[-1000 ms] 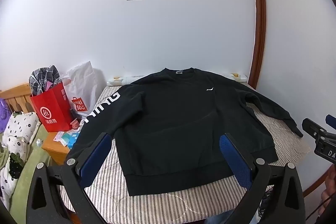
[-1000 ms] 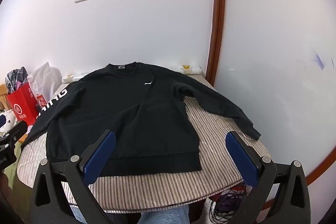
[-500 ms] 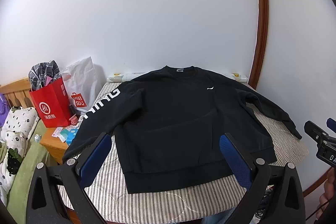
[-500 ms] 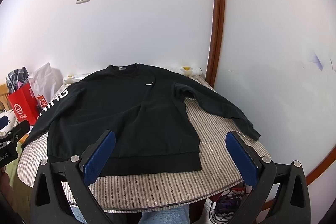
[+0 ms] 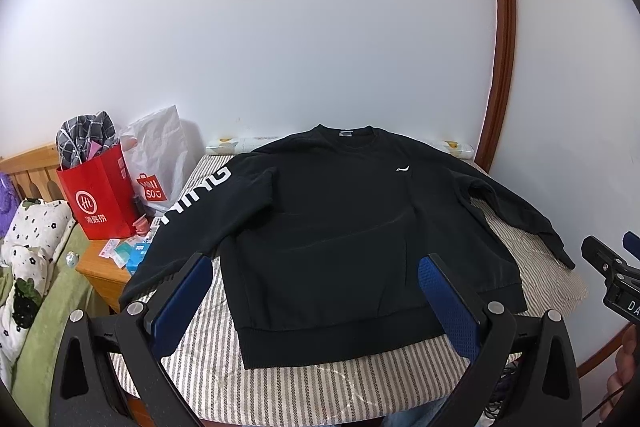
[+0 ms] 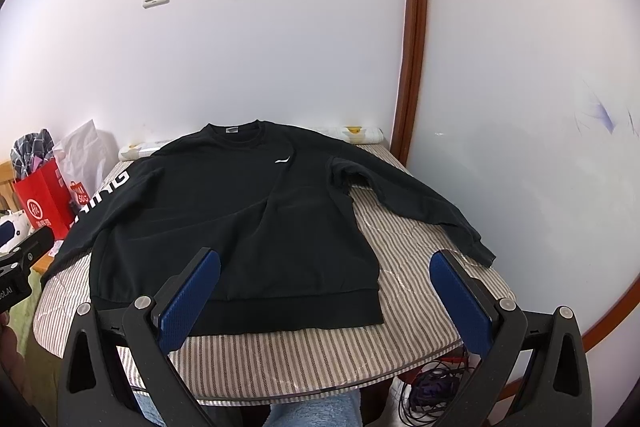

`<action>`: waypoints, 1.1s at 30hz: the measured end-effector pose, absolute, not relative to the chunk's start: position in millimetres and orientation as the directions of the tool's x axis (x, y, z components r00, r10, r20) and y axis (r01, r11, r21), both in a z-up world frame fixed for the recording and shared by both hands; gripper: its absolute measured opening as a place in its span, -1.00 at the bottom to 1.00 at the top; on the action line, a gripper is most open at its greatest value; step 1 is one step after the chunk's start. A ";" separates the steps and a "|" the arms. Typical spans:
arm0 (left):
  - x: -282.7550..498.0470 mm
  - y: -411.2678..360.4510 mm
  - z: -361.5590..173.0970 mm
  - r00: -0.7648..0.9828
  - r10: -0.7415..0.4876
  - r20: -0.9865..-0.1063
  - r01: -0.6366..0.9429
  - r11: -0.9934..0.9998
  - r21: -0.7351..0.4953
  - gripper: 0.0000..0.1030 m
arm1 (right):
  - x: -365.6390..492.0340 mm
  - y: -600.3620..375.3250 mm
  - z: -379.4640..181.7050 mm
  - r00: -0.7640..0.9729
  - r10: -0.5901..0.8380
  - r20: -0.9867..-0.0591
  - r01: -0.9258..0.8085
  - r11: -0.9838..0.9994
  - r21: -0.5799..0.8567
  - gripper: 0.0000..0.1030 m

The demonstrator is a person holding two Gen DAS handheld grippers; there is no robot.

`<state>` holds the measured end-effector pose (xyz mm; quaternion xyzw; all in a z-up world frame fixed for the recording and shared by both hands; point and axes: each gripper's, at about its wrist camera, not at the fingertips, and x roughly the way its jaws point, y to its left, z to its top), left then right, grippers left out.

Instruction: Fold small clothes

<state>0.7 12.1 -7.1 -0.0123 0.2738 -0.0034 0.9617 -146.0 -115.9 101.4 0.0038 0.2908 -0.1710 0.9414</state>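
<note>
Left tongs (image 5: 316, 303): my blue-padded black two-finger gripper, jaws spread wide, nothing between them, held above the near edge of the table. Right tongs (image 6: 326, 299): same pattern, likewise wide apart and empty, level with the left. Directly ahead of both: one black long-sleeved sweatshirt (image 5: 340, 227), laid flat and face up on the striped grey-and-white padded table cover (image 5: 304, 383), hem toward me and just beyond the pads, collar at the far side by the wall. Its left sleeve, with white lettering (image 5: 198, 195), runs off past the left tongs over the table edge; its right sleeve (image 6: 420, 203) lies out beyond the right tongs, cuff near the table rim. Further left, off the table: red paper shopping bag (image 5: 100, 195) and white plastic bag (image 5: 160, 155). Step, as I judge it: the start, no fold yet made. Next move likely calls for lowering onto a sleeve or shoulder and pinching a single edge to carry it across the body.
</note>
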 end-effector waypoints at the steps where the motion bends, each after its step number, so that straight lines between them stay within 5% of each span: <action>1: 0.7 12.7 -7.1 0.849 -0.015 -0.528 0.000 1.000 -0.029 1.00 | -146.1 -116.3 101.5 0.772 -0.320 -0.549 0.325 0.941 -0.091 1.00; 33: 4.4 10.6 -5.7 0.846 -0.019 -0.533 -0.001 0.999 -0.038 1.00 | -145.9 -117.0 100.5 0.770 -0.320 -0.551 0.328 0.941 -0.087 1.00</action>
